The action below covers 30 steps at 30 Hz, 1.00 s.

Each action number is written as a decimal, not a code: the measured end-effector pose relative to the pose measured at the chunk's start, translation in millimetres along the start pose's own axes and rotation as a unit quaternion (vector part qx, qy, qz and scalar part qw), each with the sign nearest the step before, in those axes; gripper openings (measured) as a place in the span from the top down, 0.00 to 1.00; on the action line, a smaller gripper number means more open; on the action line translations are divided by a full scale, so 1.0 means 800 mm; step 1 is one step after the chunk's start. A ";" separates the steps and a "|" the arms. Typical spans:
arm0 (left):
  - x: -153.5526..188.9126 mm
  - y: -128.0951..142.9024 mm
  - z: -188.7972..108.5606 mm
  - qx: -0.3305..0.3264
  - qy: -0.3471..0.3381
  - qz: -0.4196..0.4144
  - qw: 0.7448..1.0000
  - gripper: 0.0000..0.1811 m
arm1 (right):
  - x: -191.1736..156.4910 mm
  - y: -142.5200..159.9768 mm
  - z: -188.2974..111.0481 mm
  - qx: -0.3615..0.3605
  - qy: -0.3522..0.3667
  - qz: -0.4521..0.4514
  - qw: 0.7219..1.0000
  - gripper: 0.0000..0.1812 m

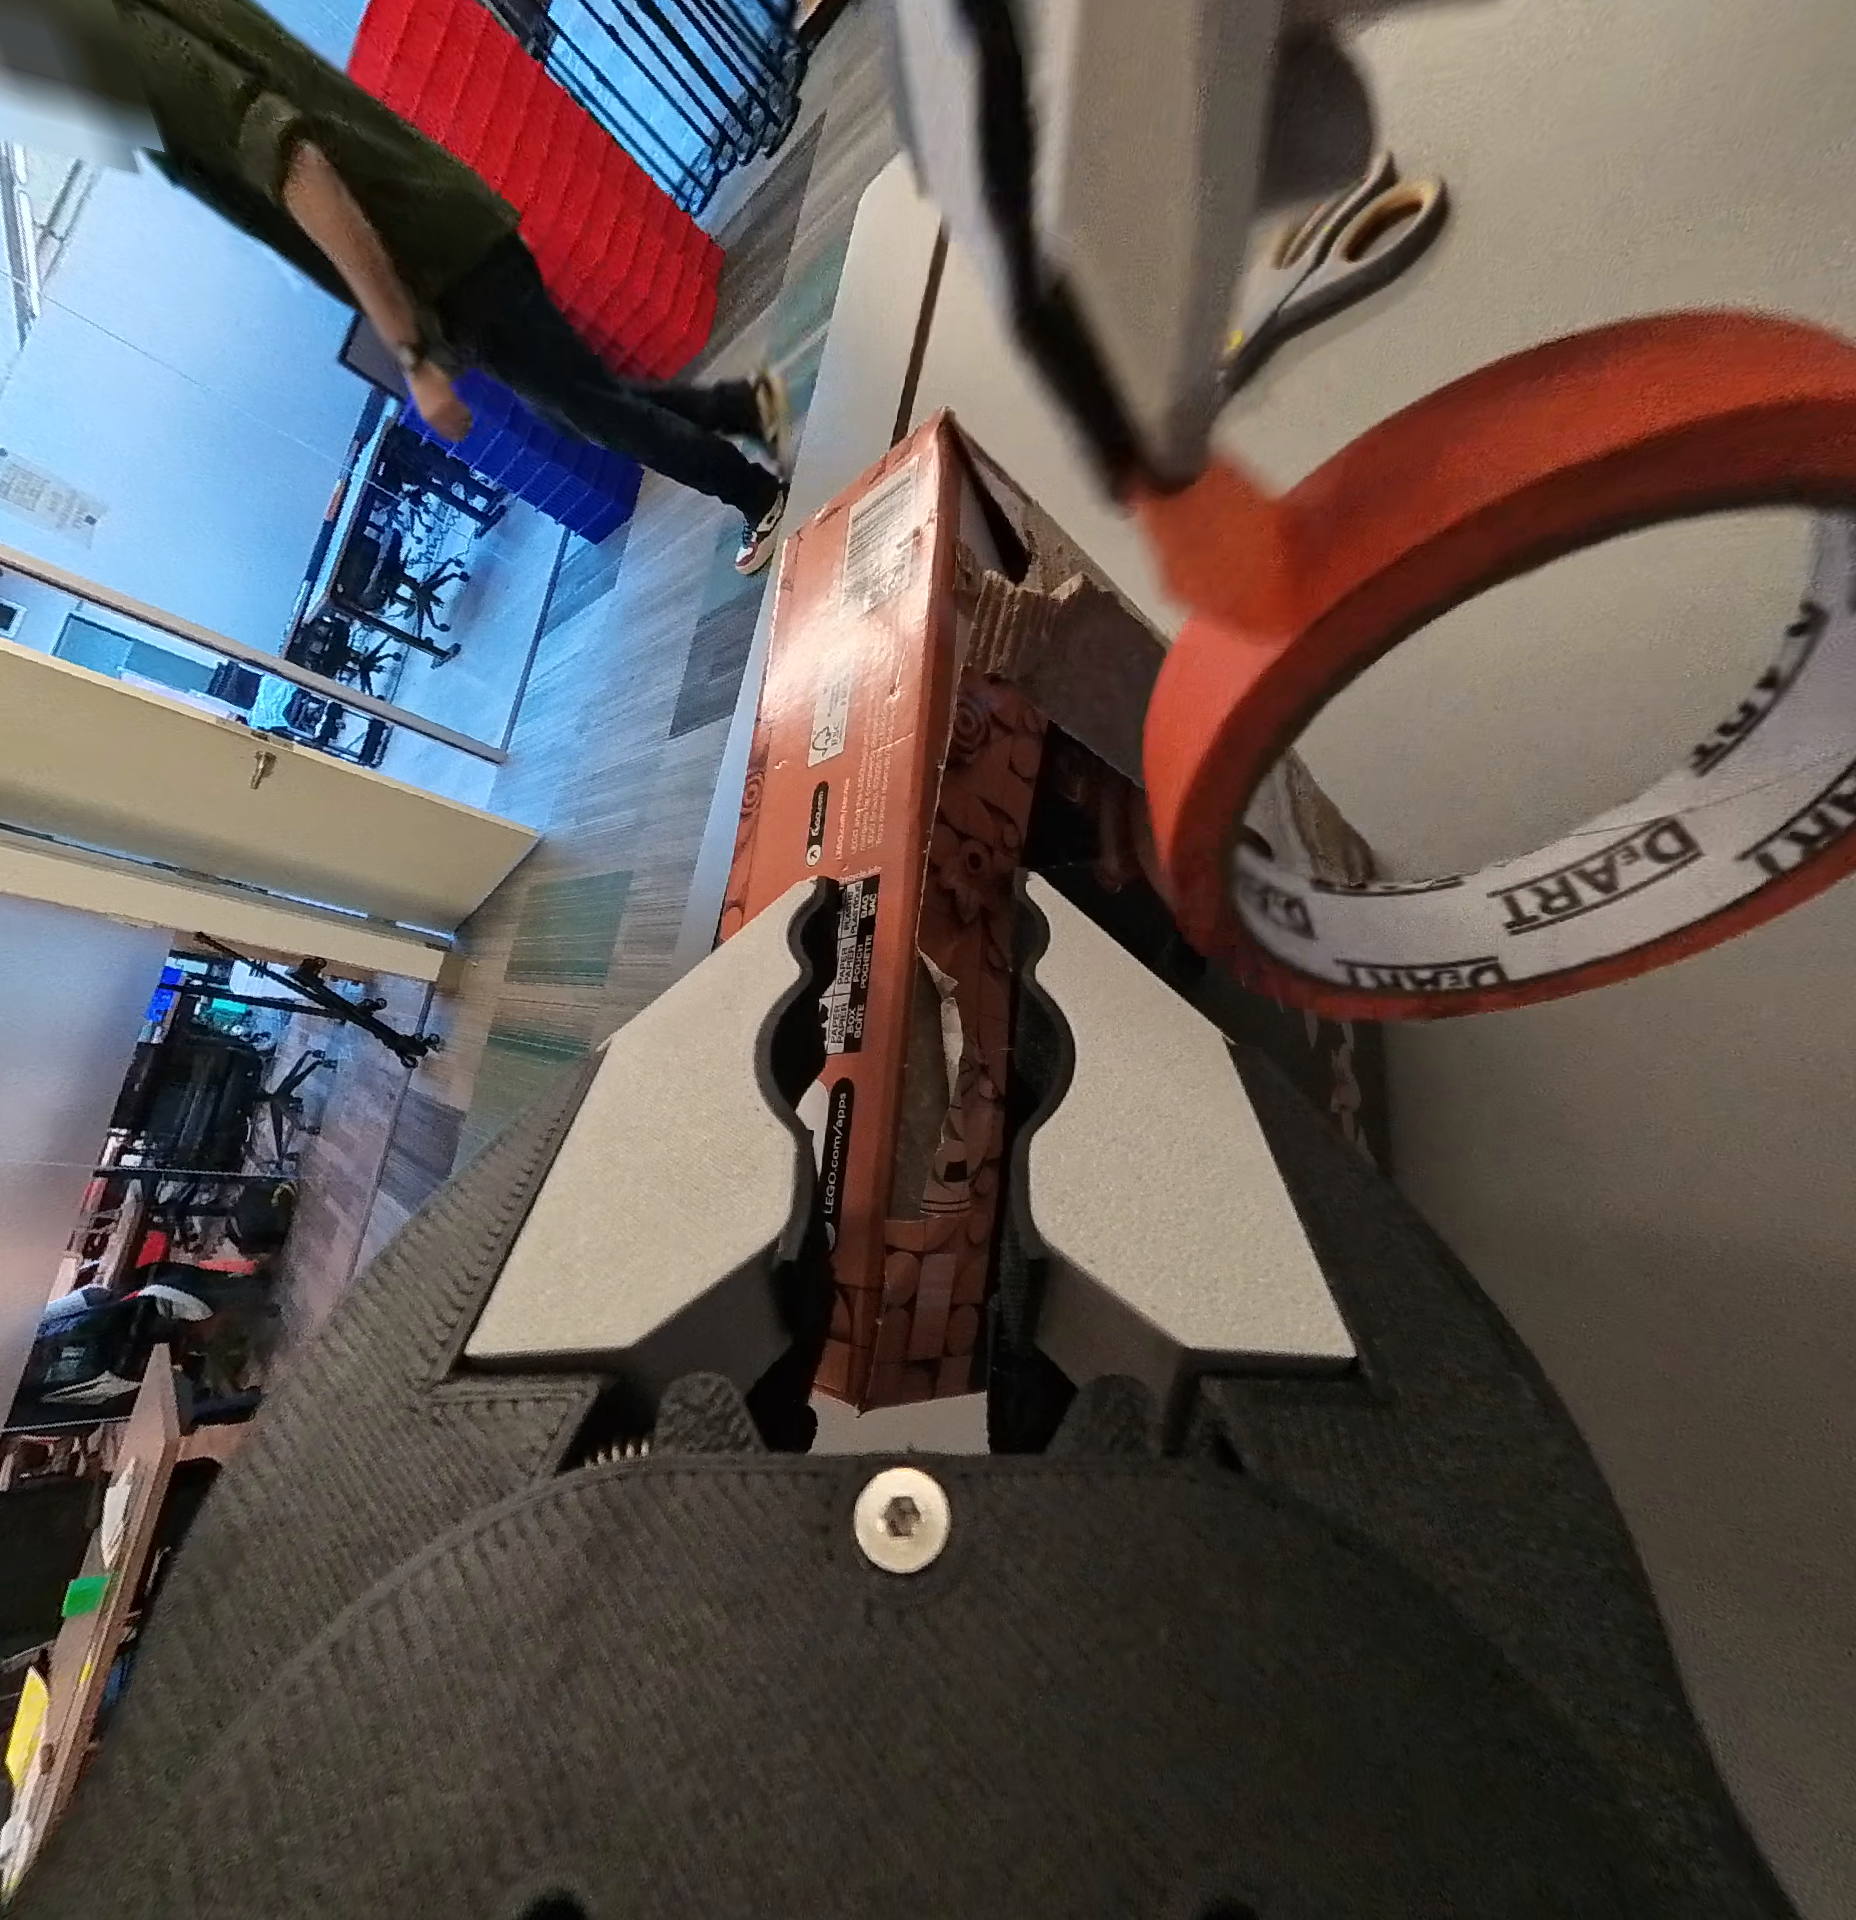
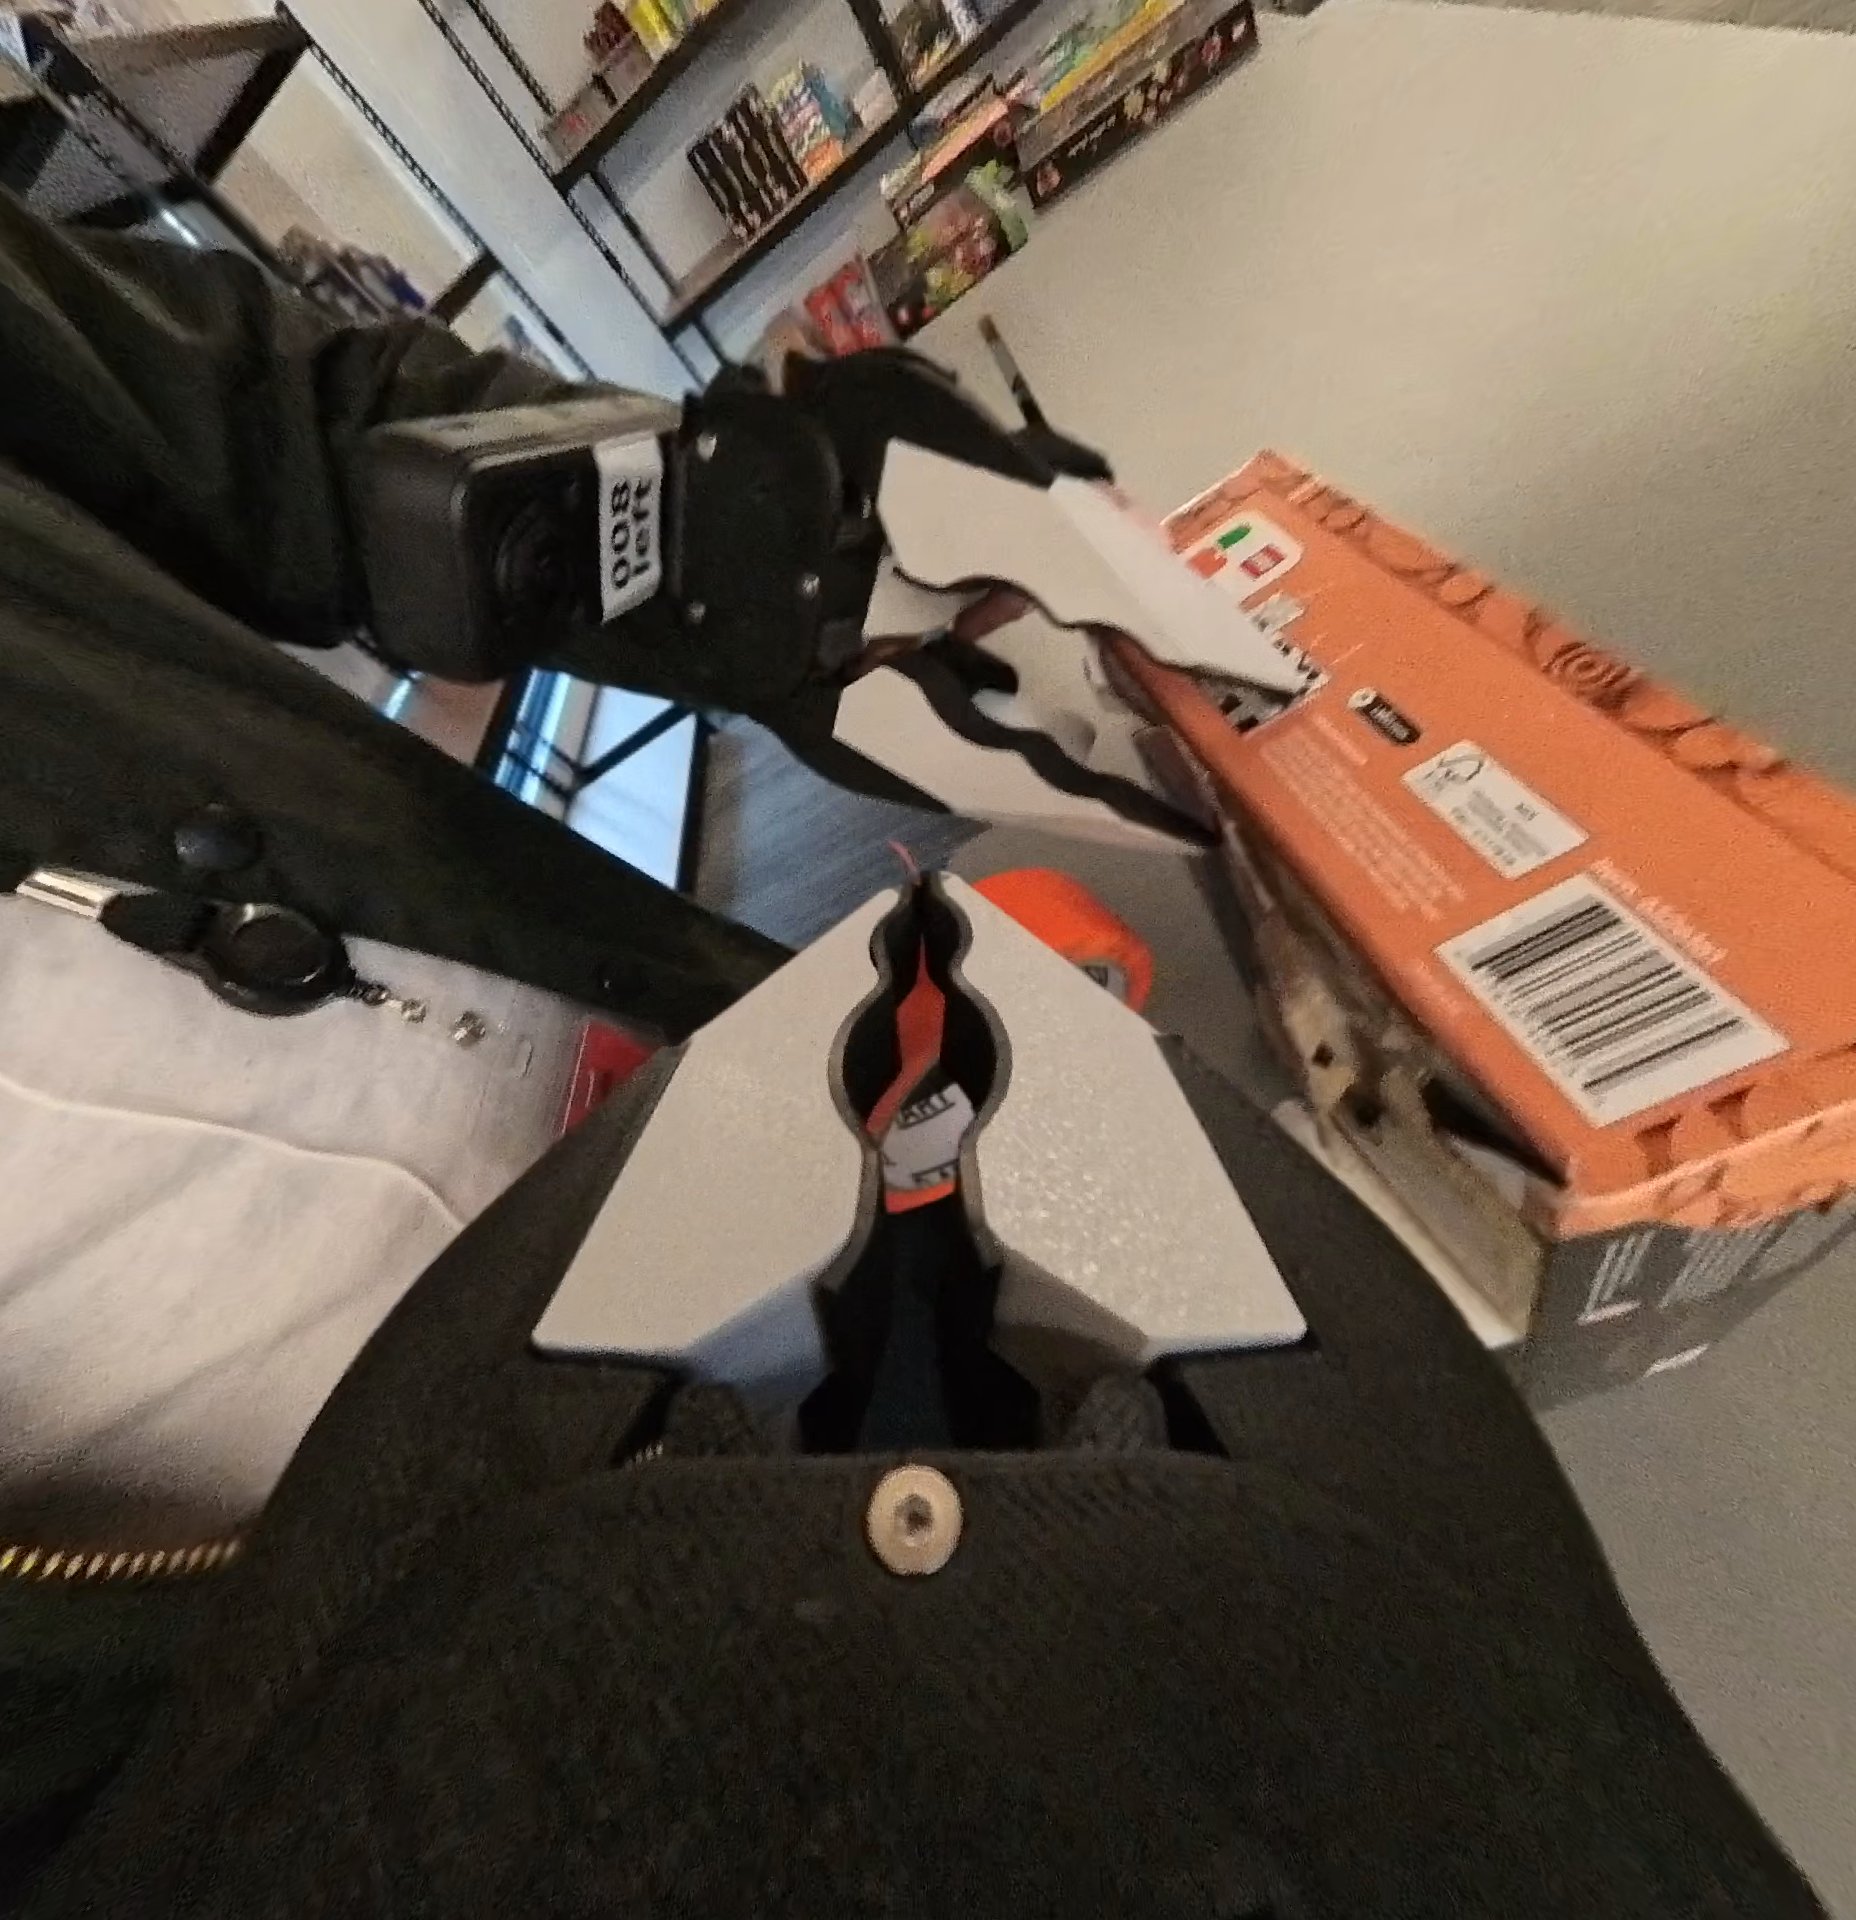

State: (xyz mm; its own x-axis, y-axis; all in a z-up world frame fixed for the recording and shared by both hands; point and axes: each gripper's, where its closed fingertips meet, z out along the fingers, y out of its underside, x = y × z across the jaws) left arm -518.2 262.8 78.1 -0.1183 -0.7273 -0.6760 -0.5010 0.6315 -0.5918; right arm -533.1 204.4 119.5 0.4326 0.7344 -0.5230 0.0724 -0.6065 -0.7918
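Left tool (image 1: 919,914) clamps the orange box (image 1: 882,831) across its narrow width; box long axis runs straight ahead of it. Right tool (image 2: 924,904) pinches the orange tape roll (image 1: 1526,665) just beside the box's torn open end, over the bench (image 1: 1682,1351).

An orange-brown box (image 1: 882,831), printed with a relief of roses and a black-and-white barcode, is seen on a pale grey counter (image 1: 1630,1247). The tape roll (image 1: 1506,665) is coloured bright orange outside, its core white with black lettering. Light grey fingers (image 1: 685,1143) are set on ribbed black bodies. Scissors (image 1: 1339,239) are handled in grey with tan-lined loops. Red crates (image 1: 550,177) and blue crates (image 1: 550,468) are stacked behind.
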 end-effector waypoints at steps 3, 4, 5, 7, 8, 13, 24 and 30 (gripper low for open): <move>0.000 0.000 0.000 0.002 0.000 0.001 1.000 0.83 | 0.025 -0.014 0.013 0.016 0.020 0.010 1.000 1.00; -0.001 0.000 0.000 0.001 0.000 0.000 1.000 0.83 | 0.031 -0.015 0.017 0.012 0.022 0.012 1.000 1.00; -0.001 0.000 0.000 0.002 0.001 -0.001 1.000 0.83 | 0.035 -0.016 0.021 0.013 0.027 0.012 0.999 1.00; 0.000 -0.001 0.000 0.003 0.003 -0.002 1.000 0.83 | 0.038 -0.019 0.024 0.019 0.029 0.013 0.999 1.00; 0.000 -0.001 -0.001 0.004 0.005 -0.003 1.000 0.83 | 0.041 -0.020 0.024 0.022 0.033 0.013 0.999 1.00; 0.000 -0.001 -0.001 0.006 0.003 -0.001 1.000 0.84 | 0.052 -0.025 0.021 0.048 0.041 0.019 0.998 1.00; 0.000 -0.002 0.000 0.007 0.004 -0.001 1.000 0.84 | 0.019 -0.022 -0.001 0.059 0.038 -0.022 0.997 1.00; 0.000 -0.002 -0.001 0.014 -0.001 0.012 1.000 0.84 | 0.015 -0.010 -0.003 0.038 0.032 -0.013 0.999 1.00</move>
State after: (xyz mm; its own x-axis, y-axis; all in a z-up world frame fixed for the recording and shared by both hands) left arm -518.0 261.5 79.2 -0.1273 -0.7115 -0.6910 -0.4745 0.6555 -0.5875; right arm -526.1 217.4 120.2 0.4881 0.7276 -0.4821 0.0173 -0.5603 -0.8281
